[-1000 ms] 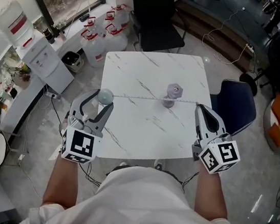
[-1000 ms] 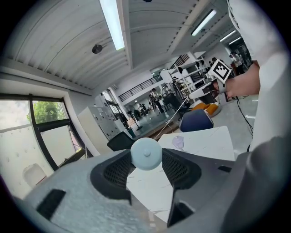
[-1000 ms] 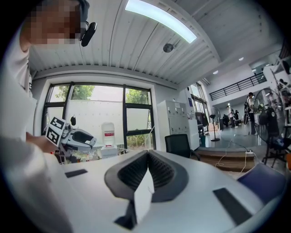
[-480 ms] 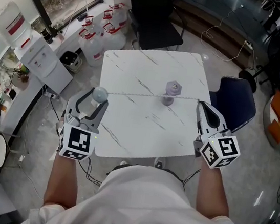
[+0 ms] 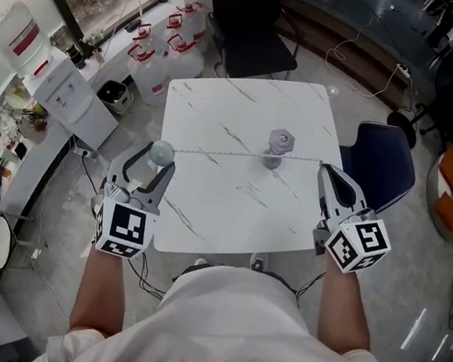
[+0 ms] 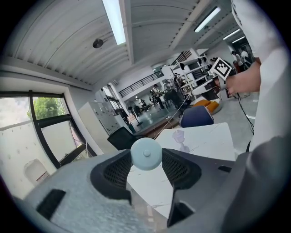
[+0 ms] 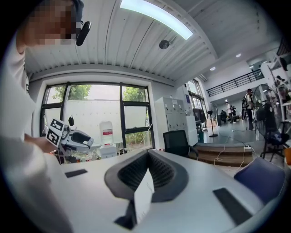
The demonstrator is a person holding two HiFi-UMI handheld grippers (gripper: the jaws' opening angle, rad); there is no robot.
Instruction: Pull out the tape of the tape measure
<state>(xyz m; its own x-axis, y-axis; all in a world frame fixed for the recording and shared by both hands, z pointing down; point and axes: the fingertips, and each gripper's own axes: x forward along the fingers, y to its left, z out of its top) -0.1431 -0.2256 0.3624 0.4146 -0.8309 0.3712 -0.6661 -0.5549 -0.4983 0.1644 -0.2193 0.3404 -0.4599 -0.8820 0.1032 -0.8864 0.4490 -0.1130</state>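
Note:
My left gripper [image 5: 158, 156] is shut on the round pale-blue tape measure case [image 5: 162, 153], held just off the left edge of the white marble table [image 5: 214, 208]. The case [image 6: 146, 154] sits between the pads in the left gripper view. The white tape [image 5: 247, 155] runs taut across the table to my right gripper [image 5: 326, 171], which is shut on its end off the right edge. In the right gripper view the tape end [image 7: 143, 198] stands edge-on between the closed pads. A small purple goblet [image 5: 279, 144] stands on the table under the tape.
A black chair [image 5: 249, 20] stands behind the table and a blue chair [image 5: 379, 168] at its right. Water jugs [image 5: 169, 51] and a white dispenser [image 5: 71, 96] line the left wall. Cables lie on the floor at the far right.
My left gripper has shifted a little to the left with the case, so slightly more tape is out. The right gripper has barely moved.

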